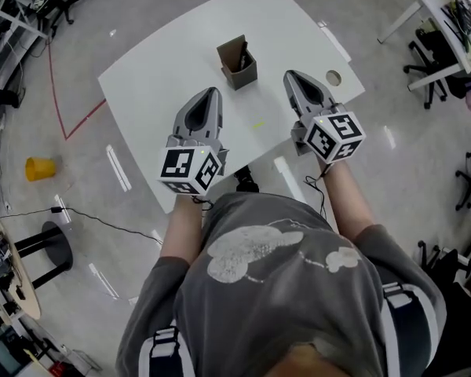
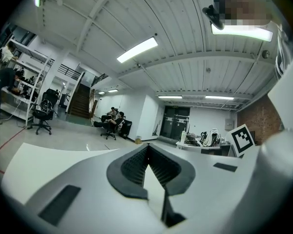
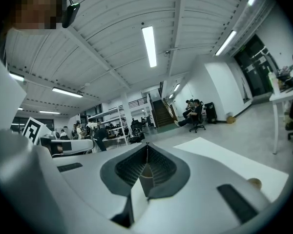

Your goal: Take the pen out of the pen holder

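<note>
Pen (image 1: 242,53), dark and slim, stands leaning inside a brown square pen holder (image 1: 236,67) near the far middle of a white table (image 1: 157,85). It is probably light, stiff and smooth, so it may slip; the best hold looks like its upper end, showing at the holder's rim. The holder itself seems light and could tip or lift with it.

The left gripper (image 1: 213,93) sits just nearer than the holder on its left, and the right gripper (image 1: 290,75) is beside the holder on its right. Both have jaws pressed together with nothing between them.

Around the table is glossy grey floor. A yellow cup (image 1: 39,168) lies far left of the holder, and office chairs stand far right.
</note>
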{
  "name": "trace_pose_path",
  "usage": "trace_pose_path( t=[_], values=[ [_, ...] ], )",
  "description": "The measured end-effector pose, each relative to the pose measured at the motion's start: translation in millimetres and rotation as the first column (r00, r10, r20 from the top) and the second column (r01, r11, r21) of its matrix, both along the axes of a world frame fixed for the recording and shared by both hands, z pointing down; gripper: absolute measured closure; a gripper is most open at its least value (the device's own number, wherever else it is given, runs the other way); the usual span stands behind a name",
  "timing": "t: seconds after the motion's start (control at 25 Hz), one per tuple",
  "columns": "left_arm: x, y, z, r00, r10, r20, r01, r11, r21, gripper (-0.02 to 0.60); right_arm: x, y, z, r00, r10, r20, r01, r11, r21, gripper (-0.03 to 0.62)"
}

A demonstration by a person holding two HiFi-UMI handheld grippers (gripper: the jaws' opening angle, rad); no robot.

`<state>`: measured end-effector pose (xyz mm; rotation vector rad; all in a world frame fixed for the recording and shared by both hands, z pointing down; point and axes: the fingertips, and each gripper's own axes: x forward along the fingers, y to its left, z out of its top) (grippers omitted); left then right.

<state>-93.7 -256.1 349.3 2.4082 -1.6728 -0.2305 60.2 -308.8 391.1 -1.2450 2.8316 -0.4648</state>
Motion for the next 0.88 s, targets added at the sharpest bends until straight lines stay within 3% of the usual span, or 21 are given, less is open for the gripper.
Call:
trace_pose_path(
  t=[0.32, 0.76, 0.84, 0.88],
  values=[
    [-27.4, -46.3, 11.9, 1.0, 0.002, -0.004, -0.002, 1.0, -0.018, 0.574, -40.8, -56.8, 10.9, 1.0, -0.015, -0.014, 0.014, 0.999, -0.037, 0.586],
    [-42.3, -76.4, 41.2, 0.998, 0.026, -0.052, -0.03, 0.997, -0.075, 0.574, -68.8, -87.1, 43.4, 0.996, -0.035, -0.079, 0.028, 0.996, -0.085, 0.585],
    [-41.3, -79.2, 46.0, 0.998, 0.021, -0.06, -0.026, 0.996, -0.086, 0.574, -69.8, -89.4, 51.8, 0.995, -0.047, -0.093, 0.037, 0.994, -0.107, 0.517],
    [-41.3, -80.7, 48.0, 0.998, 0.018, -0.062, -0.024, 0.995, -0.092, 0.574, -71.6, -90.5, 55.3, 0.994, -0.059, -0.097, 0.047, 0.992, -0.117, 0.514]
  ],
)
